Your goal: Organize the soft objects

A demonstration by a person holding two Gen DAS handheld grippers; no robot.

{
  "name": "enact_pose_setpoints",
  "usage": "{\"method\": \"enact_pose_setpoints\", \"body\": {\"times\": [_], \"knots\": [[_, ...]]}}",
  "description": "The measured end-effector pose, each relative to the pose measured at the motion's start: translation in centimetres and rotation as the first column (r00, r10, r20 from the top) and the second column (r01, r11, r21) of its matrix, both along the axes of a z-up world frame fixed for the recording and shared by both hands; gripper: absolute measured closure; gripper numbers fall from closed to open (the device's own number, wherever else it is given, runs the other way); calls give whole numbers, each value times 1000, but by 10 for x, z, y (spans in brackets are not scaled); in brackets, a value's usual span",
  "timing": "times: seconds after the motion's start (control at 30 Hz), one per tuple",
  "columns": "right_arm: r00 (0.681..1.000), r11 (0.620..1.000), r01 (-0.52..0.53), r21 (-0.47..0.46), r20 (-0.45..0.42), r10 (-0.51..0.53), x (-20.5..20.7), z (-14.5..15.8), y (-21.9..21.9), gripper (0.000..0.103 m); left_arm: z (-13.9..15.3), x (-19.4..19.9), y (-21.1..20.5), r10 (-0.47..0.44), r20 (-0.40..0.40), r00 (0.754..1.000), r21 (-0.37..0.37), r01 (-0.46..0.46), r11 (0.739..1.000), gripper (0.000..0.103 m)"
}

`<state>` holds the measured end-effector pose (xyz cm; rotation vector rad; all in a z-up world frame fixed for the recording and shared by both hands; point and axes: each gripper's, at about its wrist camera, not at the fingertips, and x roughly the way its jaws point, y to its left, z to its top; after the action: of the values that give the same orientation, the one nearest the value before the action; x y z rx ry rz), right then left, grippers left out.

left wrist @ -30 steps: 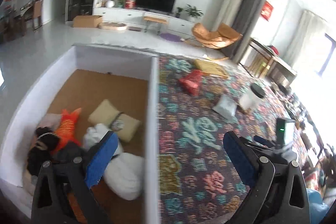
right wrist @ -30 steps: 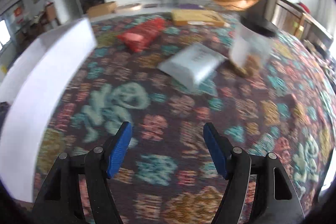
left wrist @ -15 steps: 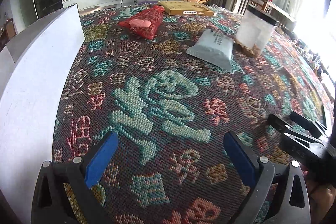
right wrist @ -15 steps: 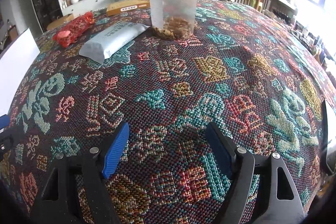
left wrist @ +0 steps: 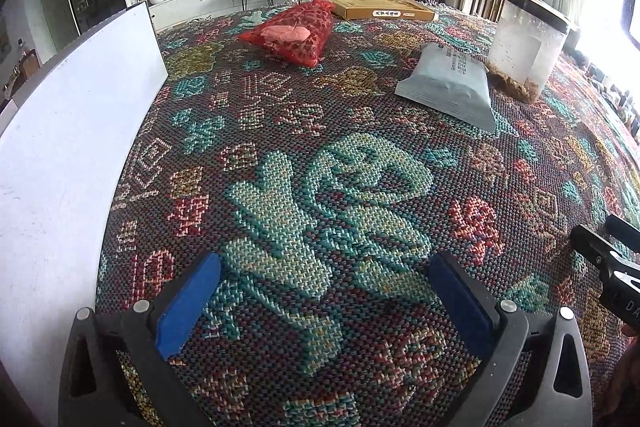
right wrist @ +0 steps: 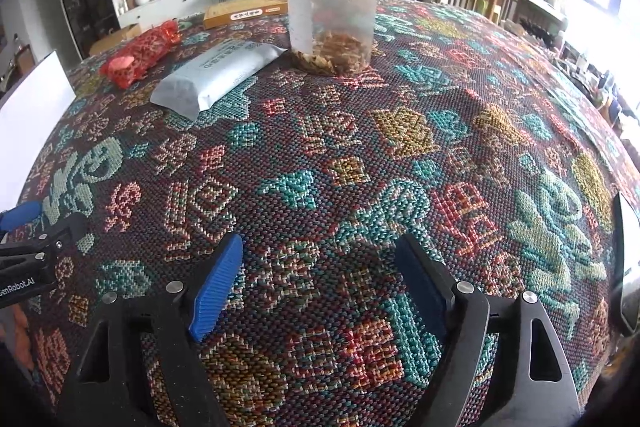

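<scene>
Since a second ago the left gripper (left wrist: pixel 326 301) has swung off the white box's soft toys and dropped low over the woven patterned tablecloth (left wrist: pixel 320 187); its blue-padded jaws stand wide apart, holding nothing. At nine o'clock the white box wall (left wrist: pixel 68 131) rises just beside it. Farther off, at two o'clock, lies a flat grey-blue foil pouch (left wrist: pixel 450 87), touching a clear plastic jar with a black lid (left wrist: pixel 528 47). At twelve o'clock sits a puffy red mesh bag (left wrist: pixel 296 31), with a flat yellow cardboard box (left wrist: pixel 380 7) beyond. Alongside, the right gripper (right wrist: pixel 320 277) hangs with jaws opening, empty, the pouch at eleven o'clock.
</scene>
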<state>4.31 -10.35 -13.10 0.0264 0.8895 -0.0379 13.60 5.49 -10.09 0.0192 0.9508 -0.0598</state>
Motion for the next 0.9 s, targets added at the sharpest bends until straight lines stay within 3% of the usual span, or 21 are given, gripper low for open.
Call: {"method": "enact_pose_setpoints", "body": {"times": [0.9], "knots": [[1000,1000,-13,21,-10,14,2,1,-2,20,0,1,3,-12,-12,1000,11,13,1000,0]]}}
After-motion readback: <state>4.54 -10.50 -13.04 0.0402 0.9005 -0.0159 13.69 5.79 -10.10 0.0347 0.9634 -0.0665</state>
